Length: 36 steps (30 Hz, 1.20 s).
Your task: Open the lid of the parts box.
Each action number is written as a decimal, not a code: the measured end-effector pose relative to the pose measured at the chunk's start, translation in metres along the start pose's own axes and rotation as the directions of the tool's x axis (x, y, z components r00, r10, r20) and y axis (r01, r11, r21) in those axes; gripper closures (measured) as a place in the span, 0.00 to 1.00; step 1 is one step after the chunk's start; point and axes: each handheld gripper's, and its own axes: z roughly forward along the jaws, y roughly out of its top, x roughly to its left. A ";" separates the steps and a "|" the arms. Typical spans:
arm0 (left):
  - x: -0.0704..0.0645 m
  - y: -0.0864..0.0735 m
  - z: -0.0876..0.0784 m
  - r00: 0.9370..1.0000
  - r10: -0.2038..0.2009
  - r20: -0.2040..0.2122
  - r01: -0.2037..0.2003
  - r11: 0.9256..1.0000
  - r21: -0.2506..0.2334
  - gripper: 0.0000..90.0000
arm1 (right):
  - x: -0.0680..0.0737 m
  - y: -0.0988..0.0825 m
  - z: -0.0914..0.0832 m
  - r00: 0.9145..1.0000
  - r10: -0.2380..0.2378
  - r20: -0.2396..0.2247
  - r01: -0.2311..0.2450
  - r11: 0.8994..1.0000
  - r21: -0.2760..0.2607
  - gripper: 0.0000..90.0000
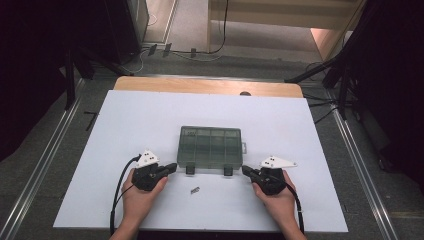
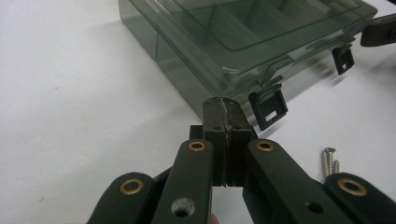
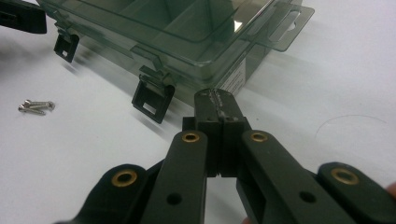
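A closed smoky-clear compartment box (image 1: pixel 210 146) (image 2: pixel 233 37) (image 3: pixel 187 32) lies in the middle of the white board. Its two black latches (image 1: pixel 190 170) (image 2: pixel 268 108) (image 3: pixel 152 100) hang open at the front edge. Two small screws (image 1: pixel 195 190) (image 2: pixel 329 161) (image 3: pixel 35 107) lie on the board in front of the box. My left gripper (image 1: pixel 173 166) (image 2: pixel 223 105) is shut and empty, its tip close to the box's front left corner. My right gripper (image 1: pixel 245 170) (image 3: pixel 215 95) is shut and empty too, its tip close to the front right corner.
The white board (image 1: pixel 150 115) covers a wooden table whose far edge (image 1: pixel 210 86) shows beyond it. Dark stands and cables stand on the floor to both sides and behind. Bare board lies left and right of the box.
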 end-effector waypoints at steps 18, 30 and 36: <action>0.001 0.002 0.003 1.000 -0.009 0.005 0.009 1.000 -0.005 1.00 | 0.001 0.002 0.001 1.000 -0.006 -0.003 0.006 1.000 -0.010 1.00; 0.000 0.010 0.001 1.000 0.000 0.010 0.000 0.999 -0.039 1.00 | 0.000 0.009 -0.003 1.000 0.008 -0.016 -0.009 0.998 -0.056 1.00; 0.002 0.014 0.000 1.000 0.003 0.002 -0.002 0.999 -0.050 0.95 | -0.003 0.014 -0.005 1.000 0.014 -0.010 -0.015 0.996 -0.090 0.96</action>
